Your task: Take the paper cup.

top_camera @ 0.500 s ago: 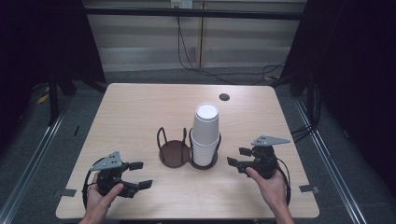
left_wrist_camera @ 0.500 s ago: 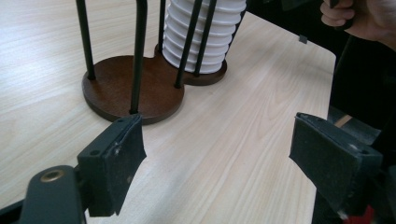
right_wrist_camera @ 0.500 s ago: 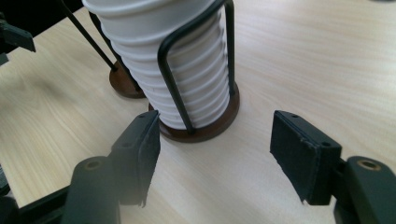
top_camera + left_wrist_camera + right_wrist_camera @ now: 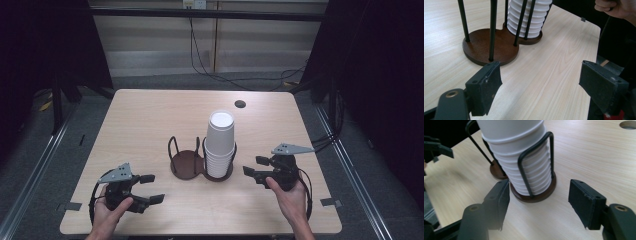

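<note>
A tall stack of white paper cups (image 4: 220, 145) stands upside down in the right ring of a dark two-ring wire cup holder (image 4: 185, 166); its left ring holds nothing. My left gripper (image 4: 154, 188) rests near the table's front left, open, pointing toward the holder. In the left gripper view its jaws (image 4: 540, 82) stand wide apart over bare wood, short of the holder base (image 4: 481, 47) and cups (image 4: 529, 17). My right gripper (image 4: 253, 166) sits just right of the stack, open. In the right gripper view its jaws (image 4: 539, 202) flank the cups (image 4: 521, 157) without touching.
The light wooden table (image 4: 150, 120) has a round cable hole (image 4: 240, 104) at the back right. The front edge lies close behind both hands. Metal rails and cables run along the floor around the table. The other hand (image 4: 616, 7) shows in the left gripper view.
</note>
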The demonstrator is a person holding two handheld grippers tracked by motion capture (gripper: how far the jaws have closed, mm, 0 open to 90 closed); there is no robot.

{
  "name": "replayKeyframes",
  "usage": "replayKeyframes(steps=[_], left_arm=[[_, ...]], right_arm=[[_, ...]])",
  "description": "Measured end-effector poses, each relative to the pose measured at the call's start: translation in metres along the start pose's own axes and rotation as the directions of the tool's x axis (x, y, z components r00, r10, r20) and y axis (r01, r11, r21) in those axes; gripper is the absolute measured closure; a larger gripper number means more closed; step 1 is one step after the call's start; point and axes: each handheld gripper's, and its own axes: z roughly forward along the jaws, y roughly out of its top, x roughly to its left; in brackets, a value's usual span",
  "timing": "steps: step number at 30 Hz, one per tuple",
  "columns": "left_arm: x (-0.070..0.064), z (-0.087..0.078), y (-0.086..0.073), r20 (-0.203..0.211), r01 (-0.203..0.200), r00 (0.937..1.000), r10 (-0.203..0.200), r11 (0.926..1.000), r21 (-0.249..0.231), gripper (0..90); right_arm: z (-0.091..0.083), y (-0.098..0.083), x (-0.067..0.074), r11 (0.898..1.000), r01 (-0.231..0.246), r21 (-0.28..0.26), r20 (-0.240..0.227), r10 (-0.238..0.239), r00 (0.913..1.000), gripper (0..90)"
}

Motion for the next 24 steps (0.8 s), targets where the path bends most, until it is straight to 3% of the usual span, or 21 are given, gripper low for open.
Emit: replayKeyframes(steps=[5,12,24], left_arm=[[-0.002,-0.001,0.000,0.006,-0.008,0.9999,0.008,1.0000,-0.003,17.6],[-0.001,-0.001,-0.001,0.001,0.002,1.0000,-0.002,1.0000,-0.003,17.6],[0.000,0.001,-0.001,0.002,0.001,1.0000,-0.001,1.0000,0.001,17.6]], right_arm=[[-0.001,0.005,0.005,1.000,-0.002,0.003,-0.031,0.002,0.9995,27.8],[-0.003,0.019,0.012,0.998,0.027,-0.049,-0.046,-0.029,0.9985,21.5],[-0.008,0.048,0.022,0.990,0.070,-0.121,-0.086,-0.080,0.9930,20.6]])
